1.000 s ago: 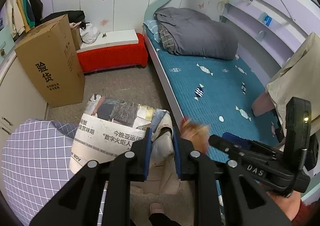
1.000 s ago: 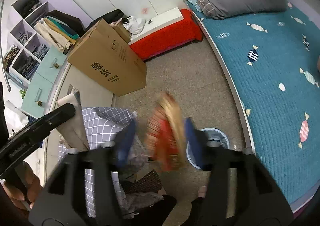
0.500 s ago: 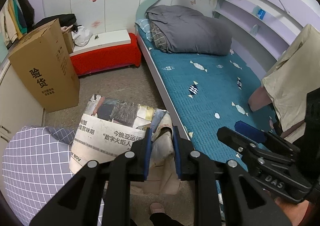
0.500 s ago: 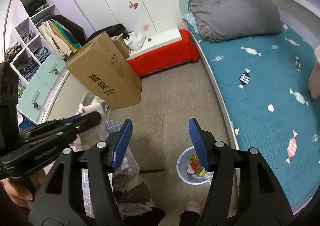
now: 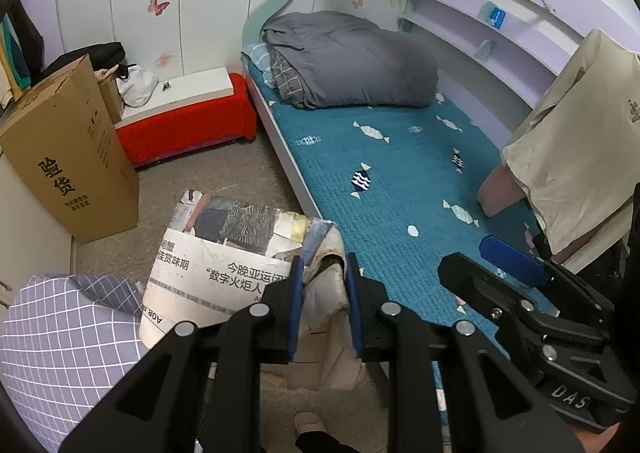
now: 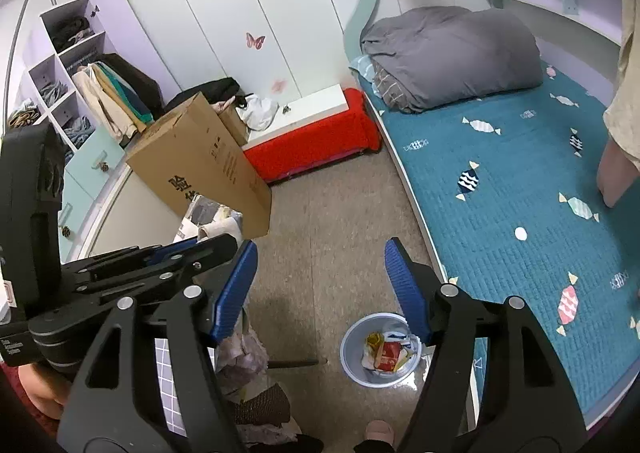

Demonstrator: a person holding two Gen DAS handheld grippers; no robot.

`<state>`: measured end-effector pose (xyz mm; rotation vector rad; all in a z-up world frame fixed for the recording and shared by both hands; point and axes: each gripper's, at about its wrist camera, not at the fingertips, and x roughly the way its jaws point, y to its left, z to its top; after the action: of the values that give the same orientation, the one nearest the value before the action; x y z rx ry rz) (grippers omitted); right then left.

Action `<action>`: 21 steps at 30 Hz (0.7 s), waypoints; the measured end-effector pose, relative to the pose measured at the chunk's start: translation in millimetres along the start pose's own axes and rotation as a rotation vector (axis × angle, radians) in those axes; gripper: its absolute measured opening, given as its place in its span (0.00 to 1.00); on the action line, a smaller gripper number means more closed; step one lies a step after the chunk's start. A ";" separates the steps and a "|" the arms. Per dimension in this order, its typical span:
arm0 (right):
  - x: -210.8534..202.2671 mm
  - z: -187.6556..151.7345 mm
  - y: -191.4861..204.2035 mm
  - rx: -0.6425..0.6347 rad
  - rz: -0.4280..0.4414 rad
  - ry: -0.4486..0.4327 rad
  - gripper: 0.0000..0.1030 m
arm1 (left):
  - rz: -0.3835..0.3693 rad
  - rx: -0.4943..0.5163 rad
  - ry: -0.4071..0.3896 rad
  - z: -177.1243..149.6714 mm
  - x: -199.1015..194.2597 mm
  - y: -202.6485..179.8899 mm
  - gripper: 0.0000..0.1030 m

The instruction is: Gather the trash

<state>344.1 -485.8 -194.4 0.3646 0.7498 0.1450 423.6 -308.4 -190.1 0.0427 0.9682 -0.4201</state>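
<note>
My left gripper (image 5: pixel 325 271) is shut on a crumpled fold of a newspaper (image 5: pixel 224 249) held above the floor. The same newspaper (image 6: pixel 208 215) shows at the left of the right wrist view, beyond my left gripper (image 6: pixel 208 243). My right gripper (image 6: pixel 320 273) hangs over the floor with its jaws opening and nothing between them. Below it a small grey bin (image 6: pixel 352 337) stands on the floor beside the bed. In the bin lies a red and yellow wrapper (image 6: pixel 386 353) with other scraps. My right gripper (image 5: pixel 480 261) also shows over the bed edge in the left wrist view.
A tall cardboard box (image 6: pixel 200 169) stands by the wardrobe, and a red bench (image 6: pixel 312 141) behind it. A bed with a teal cover (image 6: pixel 520 213) and a grey duvet (image 6: pixel 452 53) fills the right. A checked cloth (image 5: pixel 60 337) and a person's foot (image 6: pixel 378 431) lie below.
The red and yellow wrapper that my right gripper held a second ago has left its jaws and now lies in the bin. The right jaws have widened and risen. The left grip is unchanged.
</note>
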 end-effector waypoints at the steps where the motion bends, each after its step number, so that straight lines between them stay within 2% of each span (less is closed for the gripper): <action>1: -0.8 0.7 -0.6 0.001 0.000 -0.005 0.64 | -0.001 0.001 -0.002 0.8 0.4 -0.8 0.20; 5: -5.1 1.9 -3.9 0.007 -0.001 -0.022 0.64 | -0.009 -0.010 -0.018 4.0 1.6 -3.1 0.26; 6: -5.7 2.7 -5.3 0.009 -0.002 -0.024 0.65 | -0.011 -0.015 -0.022 4.3 1.7 -3.0 0.31; 10: -7.3 2.3 -8.3 0.020 -0.001 -0.021 0.65 | 0.006 -0.038 -0.026 6.1 3.5 0.2 0.61; 13: -6.5 1.4 -6.5 0.019 0.003 -0.013 0.65 | 0.025 -0.055 -0.036 3.5 -1.1 4.0 0.67; 21: -12.9 -4.9 18.8 -0.030 0.046 -0.008 0.65 | 0.126 -0.086 -0.130 -10.7 -43.0 12.2 0.69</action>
<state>331.4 -470.4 -182.4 0.3537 0.7309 0.1982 398.4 -280.7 -163.4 -0.0021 0.8491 -0.2619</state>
